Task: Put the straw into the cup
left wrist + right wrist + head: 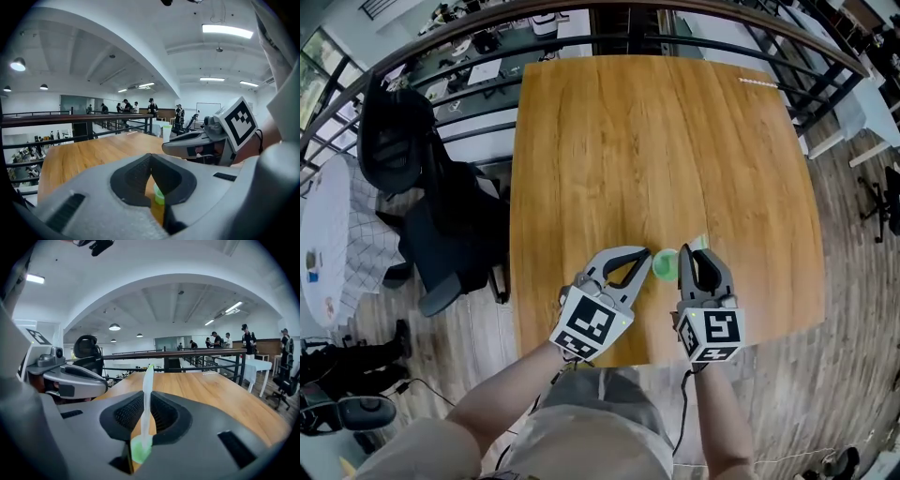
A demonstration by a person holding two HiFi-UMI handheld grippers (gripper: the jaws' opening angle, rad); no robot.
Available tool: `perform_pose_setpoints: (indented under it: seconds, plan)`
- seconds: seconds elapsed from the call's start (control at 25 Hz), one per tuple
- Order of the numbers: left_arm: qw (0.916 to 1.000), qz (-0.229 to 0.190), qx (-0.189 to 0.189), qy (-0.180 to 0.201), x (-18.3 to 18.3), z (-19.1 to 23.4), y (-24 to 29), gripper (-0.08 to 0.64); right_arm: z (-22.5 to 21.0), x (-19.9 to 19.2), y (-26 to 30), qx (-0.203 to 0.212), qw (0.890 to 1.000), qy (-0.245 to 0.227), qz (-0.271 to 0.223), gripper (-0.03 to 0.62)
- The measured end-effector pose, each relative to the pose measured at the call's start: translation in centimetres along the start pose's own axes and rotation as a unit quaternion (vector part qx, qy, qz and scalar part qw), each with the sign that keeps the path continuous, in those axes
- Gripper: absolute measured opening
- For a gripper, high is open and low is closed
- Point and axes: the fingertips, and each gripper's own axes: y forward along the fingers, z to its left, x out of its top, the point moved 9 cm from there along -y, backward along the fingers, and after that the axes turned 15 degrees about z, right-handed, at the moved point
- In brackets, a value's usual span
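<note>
My right gripper (687,251) is shut on a pale, flat straw (147,394) that stands upright between its pads; the straw's top (699,243) pokes out past the tips. My left gripper (647,254) hangs close beside it over the near part of the wooden table (656,141), its jaw tips closed together with nothing seen pinched. A small green cup (664,265) shows between the two grippers. It appears low in the gap under the left jaws (159,193) and under the right jaws (139,450). Whether it rests on the table or is touched, I cannot tell.
A thin white strip (759,83) lies near the table's far right corner. A black office chair (403,150) stands left of the table, and a dark railing (581,42) runs behind it. The table's front edge (619,361) is just under my wrists.
</note>
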Motion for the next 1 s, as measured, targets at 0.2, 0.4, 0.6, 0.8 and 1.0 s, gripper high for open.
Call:
perform_pose_setpoints:
  seconds: [0.2, 0.4, 0.6, 0.8, 1.0]
  plan:
    - [0.9993, 0.028, -0.015, -0.021, -1.7, 0.1, 2.1, 0.012, -0.6, -1.9, 1.9, -0.002, 1.0, -0.012, 0.014, 0.051]
    - [0.998, 0.051, -0.026, -0.027, -2.9, 0.2, 3.9, 0.012, -1.0, -3.2, 3.0, 0.006, 1.0, 0.006, 0.02, 0.049]
    - [0.995, 0.086, -0.038, -0.033, -4.5, -0.4, 5.1, 0.012, -1.0, -4.5, 3.9, 0.017, 0.999, 0.004, 0.026, 0.051]
    - [0.9929, 0.103, -0.042, -0.04, -6.1, -0.9, 5.4, 0.012, -0.5, -5.4, 4.4, 0.02, 0.999, -0.002, 0.036, 0.051]
    - [0.9933, 0.102, -0.041, -0.036, -6.3, -0.4, 5.4, 0.012, -0.5, -6.4, 4.9, 0.019, 0.999, -0.005, 0.05, 0.051]
